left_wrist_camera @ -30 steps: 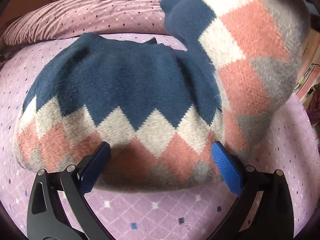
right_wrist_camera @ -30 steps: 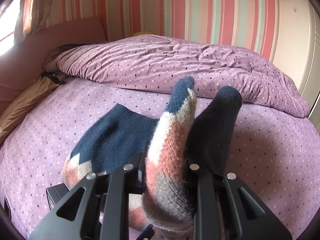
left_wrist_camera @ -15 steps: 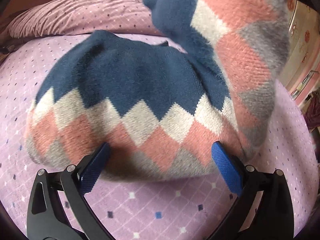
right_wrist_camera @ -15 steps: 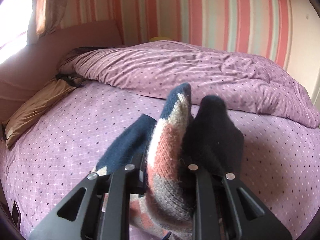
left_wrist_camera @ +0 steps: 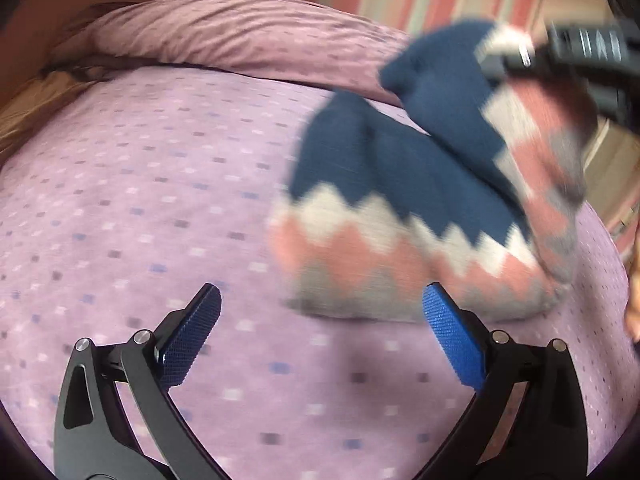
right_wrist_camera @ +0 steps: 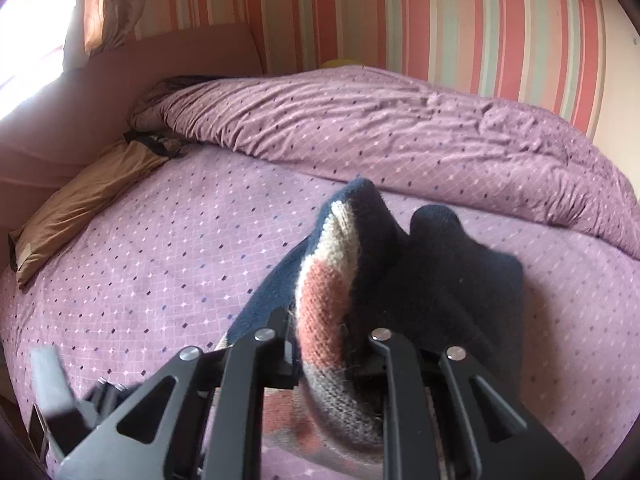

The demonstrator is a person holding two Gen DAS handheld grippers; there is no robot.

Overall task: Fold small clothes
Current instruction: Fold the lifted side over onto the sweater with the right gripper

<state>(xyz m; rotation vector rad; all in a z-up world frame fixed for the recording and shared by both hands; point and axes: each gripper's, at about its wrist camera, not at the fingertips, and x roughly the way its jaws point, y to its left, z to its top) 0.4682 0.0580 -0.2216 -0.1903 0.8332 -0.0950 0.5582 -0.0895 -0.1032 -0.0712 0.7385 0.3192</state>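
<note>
Small knitted sweater, navy top with cream, salmon-pink and grey zigzag-diamond bands, lying on purple dotted bedsheet, right of centre in left wrist view. One side lifted off the sheet and folded up over the body. Right gripper clamped on that lifted knit fold, jaws closing further, pink and grey knit bunched between the black fingers. Same gripper visible blurred at upper right in left view. Left gripper spread wide, nothing between the blue ribbed pads, hovering over bare sheet just beside the sweater's lower hem. Rumpled purple duvet heaped behind. Tan pillow at left edge. Striped pink wallpaper beyond.
</note>
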